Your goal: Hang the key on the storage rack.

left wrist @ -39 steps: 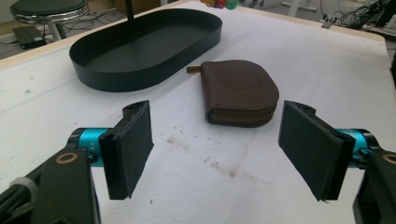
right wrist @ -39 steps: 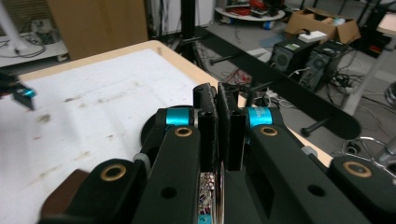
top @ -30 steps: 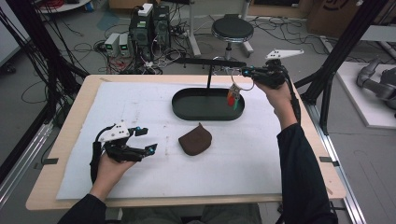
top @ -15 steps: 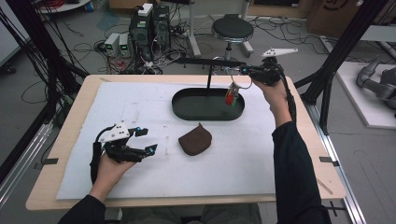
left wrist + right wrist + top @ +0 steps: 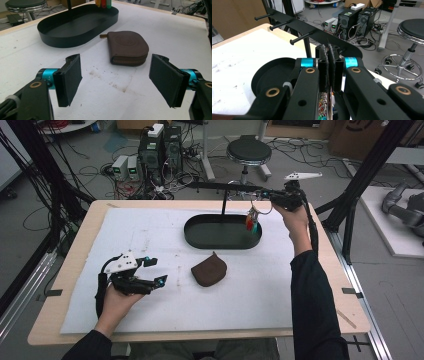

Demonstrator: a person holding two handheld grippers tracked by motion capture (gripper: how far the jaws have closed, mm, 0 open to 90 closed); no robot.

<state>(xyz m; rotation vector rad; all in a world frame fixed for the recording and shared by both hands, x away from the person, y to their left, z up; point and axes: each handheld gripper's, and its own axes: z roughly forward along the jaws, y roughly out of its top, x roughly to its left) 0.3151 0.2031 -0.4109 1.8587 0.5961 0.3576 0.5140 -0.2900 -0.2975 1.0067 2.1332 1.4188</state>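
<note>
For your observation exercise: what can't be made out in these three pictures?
- Keys: high view, too small to count.
- Keys' ring: right gripper view, hidden between the right gripper pads.
- Tray stand's top: left gripper view, cut off by the upper edge.
- Pouch contents: zipped shut.

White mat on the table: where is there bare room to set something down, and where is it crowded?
Free: the white mat left of the oval black tray, and the strip in front of the brown zip pouch. Crowded: the tray's right end, where the right gripper dangles colourful keys by the black peg rack.

pouch (image 5: 209, 270) before tray (image 5: 196, 237); stool (image 5: 248, 151) behind table (image 5: 345, 312).
</note>
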